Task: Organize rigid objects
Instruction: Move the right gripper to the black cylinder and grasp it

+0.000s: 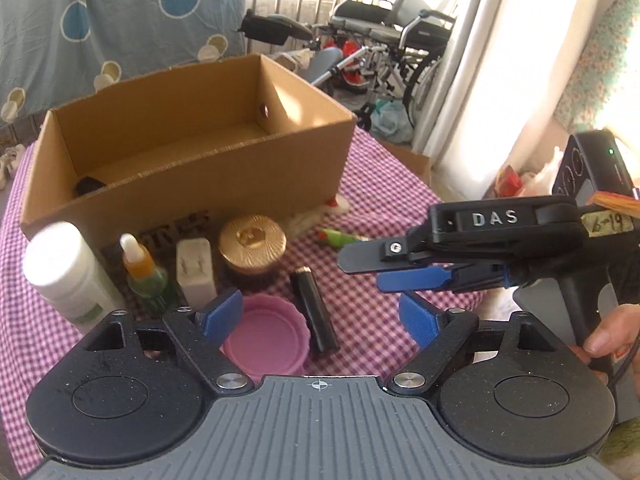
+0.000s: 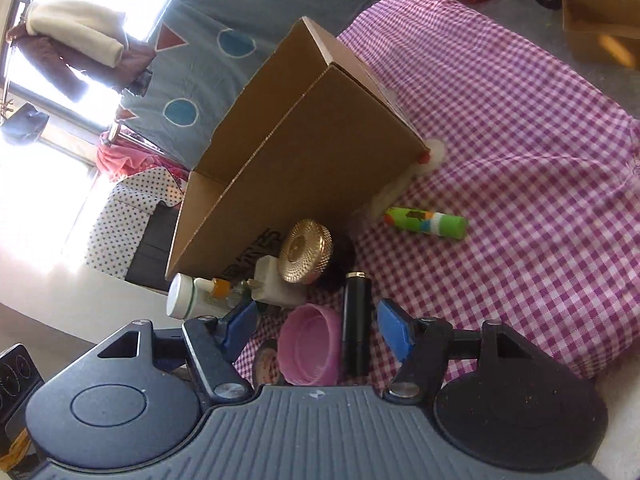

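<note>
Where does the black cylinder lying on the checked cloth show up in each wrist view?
Left wrist view: the black cylinder lies low in the middle, right of the pink lid.
Right wrist view: black cylinder stands near-vertical, low centre, right of the pink lid.
Shared landmark: the gold-lidded jar in front of the cardboard box.
</note>
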`<move>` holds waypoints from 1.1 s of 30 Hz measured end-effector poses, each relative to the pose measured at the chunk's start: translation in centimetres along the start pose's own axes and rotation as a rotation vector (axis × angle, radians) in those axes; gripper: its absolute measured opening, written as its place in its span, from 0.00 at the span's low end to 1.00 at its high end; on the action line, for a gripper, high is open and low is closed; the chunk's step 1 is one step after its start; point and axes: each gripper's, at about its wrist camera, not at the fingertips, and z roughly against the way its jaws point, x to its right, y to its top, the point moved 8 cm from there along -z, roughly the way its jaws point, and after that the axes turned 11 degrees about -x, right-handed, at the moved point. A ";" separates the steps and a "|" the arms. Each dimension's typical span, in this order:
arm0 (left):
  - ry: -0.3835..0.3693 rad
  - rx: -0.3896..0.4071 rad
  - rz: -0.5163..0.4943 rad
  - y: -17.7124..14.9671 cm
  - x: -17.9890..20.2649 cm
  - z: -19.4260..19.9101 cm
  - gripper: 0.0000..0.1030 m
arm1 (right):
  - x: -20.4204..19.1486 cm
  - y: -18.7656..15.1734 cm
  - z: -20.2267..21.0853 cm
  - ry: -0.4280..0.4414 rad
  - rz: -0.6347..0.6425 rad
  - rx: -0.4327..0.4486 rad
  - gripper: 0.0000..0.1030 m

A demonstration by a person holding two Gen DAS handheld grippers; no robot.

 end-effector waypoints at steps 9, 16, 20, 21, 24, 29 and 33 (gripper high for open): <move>0.033 -0.057 0.003 -2.8 1.2 -4.4 0.55 | 0.4 0.8 -5.0 -0.201 0.168 -0.042 0.29; 0.023 -0.049 -0.045 -2.6 2.1 -4.9 0.53 | -0.9 0.7 -6.3 -0.259 0.280 -0.048 0.25; 0.013 -0.040 -0.071 -2.4 2.6 -4.9 0.53 | 0.0 0.8 -5.4 -0.263 0.261 -0.034 0.23; 0.010 -0.040 -0.077 -2.5 2.9 -5.0 0.53 | 0.4 0.8 -5.1 -0.266 0.255 -0.027 0.23; 0.006 -0.056 -0.089 -2.4 3.4 -5.5 0.46 | 1.4 0.6 -3.6 -0.257 0.226 -0.016 0.23; -0.005 -0.092 -0.122 -2.0 4.8 -6.9 0.46 | 3.1 0.4 -2.1 -0.200 0.152 -0.006 0.22; -0.010 -0.130 -0.125 -1.3 5.2 -8.0 0.46 | 4.0 0.5 -1.4 -0.142 0.099 -0.010 0.22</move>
